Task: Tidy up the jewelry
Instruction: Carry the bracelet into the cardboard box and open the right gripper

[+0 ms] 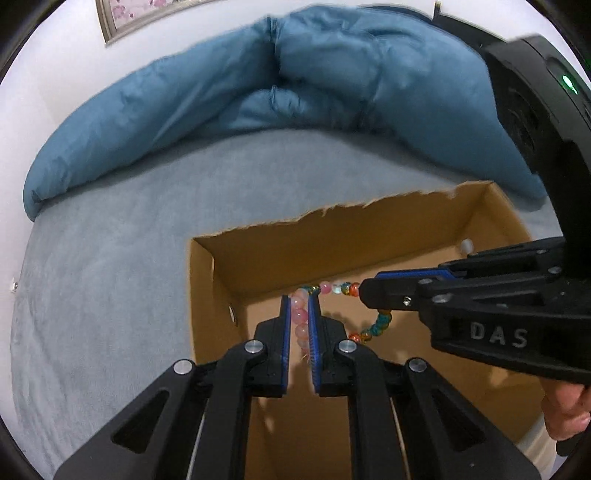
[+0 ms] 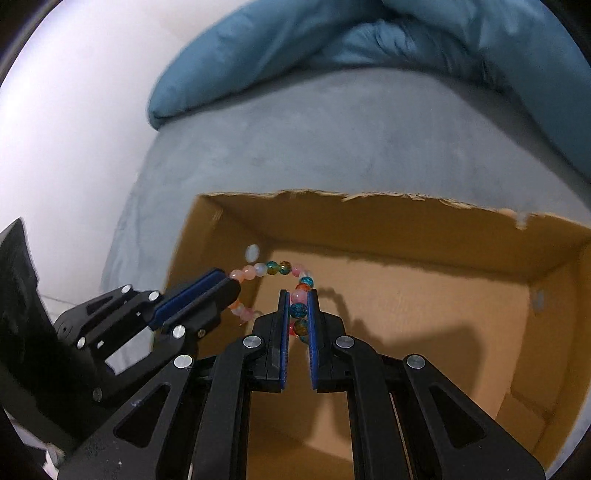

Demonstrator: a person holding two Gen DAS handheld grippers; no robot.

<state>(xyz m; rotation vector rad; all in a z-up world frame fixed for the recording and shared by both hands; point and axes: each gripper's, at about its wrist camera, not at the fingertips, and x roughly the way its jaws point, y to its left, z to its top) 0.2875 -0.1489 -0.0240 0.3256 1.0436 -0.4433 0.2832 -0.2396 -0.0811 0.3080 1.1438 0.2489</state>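
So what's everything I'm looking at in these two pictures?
Beaded bracelet: one, pink, teal and orange beads, held over the open box, stretched between both grippers.
Brown cardboard box: one, torn top edge, open, resting on the bed.
Grey-blue bed sheet: one, under the box.
Blue puffy duvet: one, bunched at the far side of the bed.
Framed picture: one, pink flowers, on the white wall.
Left gripper: black with blue pads, shut on pink beads.
Right gripper: black with blue pads, shut on teal beads.
Hand: one, gripping the right gripper's handle.
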